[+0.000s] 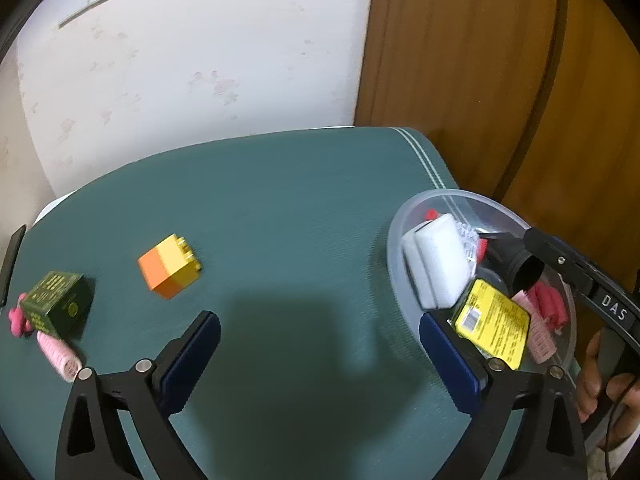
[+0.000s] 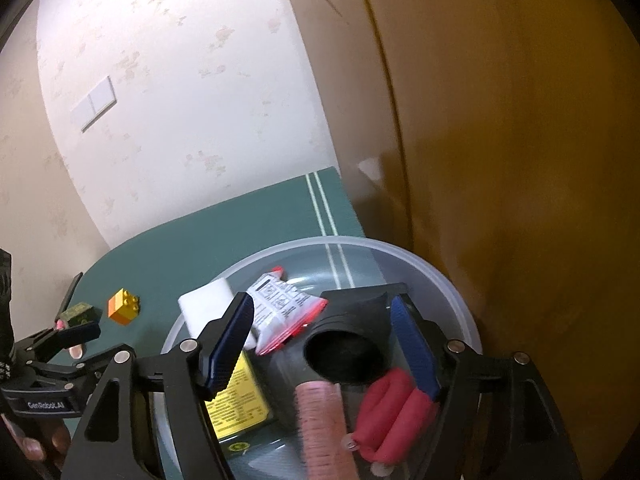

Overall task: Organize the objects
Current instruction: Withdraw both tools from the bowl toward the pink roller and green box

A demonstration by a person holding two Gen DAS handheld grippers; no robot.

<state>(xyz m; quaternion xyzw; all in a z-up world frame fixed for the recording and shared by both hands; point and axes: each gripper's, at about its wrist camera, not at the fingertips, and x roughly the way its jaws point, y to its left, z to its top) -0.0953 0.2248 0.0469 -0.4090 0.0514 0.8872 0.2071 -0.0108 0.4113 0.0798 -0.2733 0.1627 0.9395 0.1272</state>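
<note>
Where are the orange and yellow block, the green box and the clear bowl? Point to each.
orange and yellow block (image 1: 170, 266): left wrist view, its orange and yellow front face.
green box (image 1: 56, 304): left wrist view, its printed top face.
clear bowl (image 2: 448, 280): right wrist view, its far rim.

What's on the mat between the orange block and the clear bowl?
Nothing: bare green mat separates the orange block from the clear bowl, seen from the left wrist.

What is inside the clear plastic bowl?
In the clear plastic bowl: white sponge, printed sachet, yellow box, black funnel-shaped part, pink roller, red foam piece. Anything beneath them is hidden.
</note>
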